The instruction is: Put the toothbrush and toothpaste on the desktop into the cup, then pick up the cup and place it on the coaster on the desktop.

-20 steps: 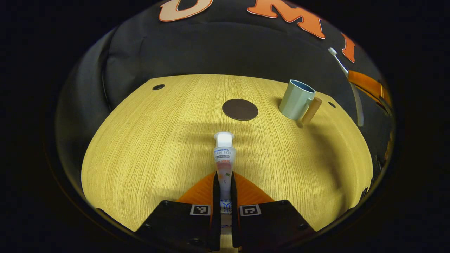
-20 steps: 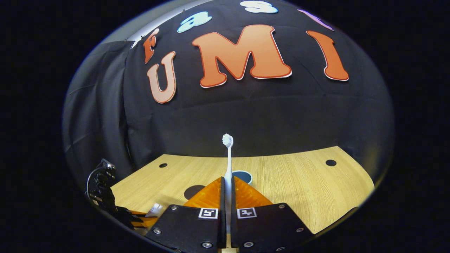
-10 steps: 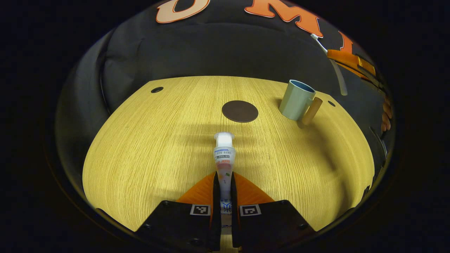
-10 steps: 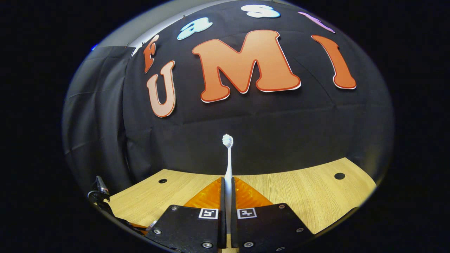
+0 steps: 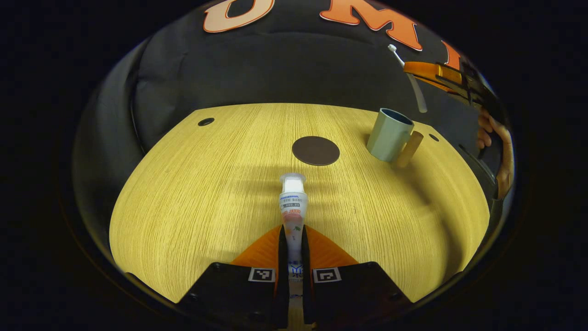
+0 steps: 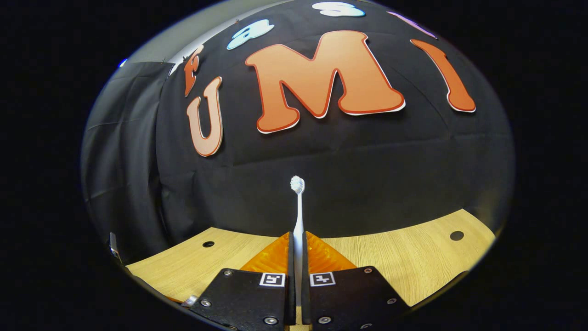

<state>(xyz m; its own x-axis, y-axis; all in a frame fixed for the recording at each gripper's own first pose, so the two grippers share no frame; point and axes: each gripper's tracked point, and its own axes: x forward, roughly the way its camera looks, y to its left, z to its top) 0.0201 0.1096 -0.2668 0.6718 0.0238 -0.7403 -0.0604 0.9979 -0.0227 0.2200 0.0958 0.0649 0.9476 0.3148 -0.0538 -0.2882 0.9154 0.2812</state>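
My left gripper (image 5: 294, 239) is shut on a white toothpaste tube (image 5: 293, 207), cap pointing away, low over the wooden desktop (image 5: 193, 193). Beyond the cap lies a dark round coaster (image 5: 315, 150). A pale green cup (image 5: 388, 134) with a wooden handle stands upright to the coaster's right. My right gripper (image 6: 297, 241) is shut on a white toothbrush (image 6: 298, 207), bristle head up. In the left gripper view that right gripper (image 5: 411, 72) hangs above the cup, held by a hand (image 5: 494, 138), and the toothbrush (image 5: 413, 87) slants down with its lower end just above the cup's rim.
Small dark round holes (image 5: 206, 122) (image 5: 433, 137) sit near the desktop's far corners. The black cloth wall (image 6: 321, 156) rises right behind the desktop's back edge.
The right gripper has carried the toothbrush up and leftward, over the cup. In its own view the cup and coaster dropped out of sight. The left gripper barely moved.
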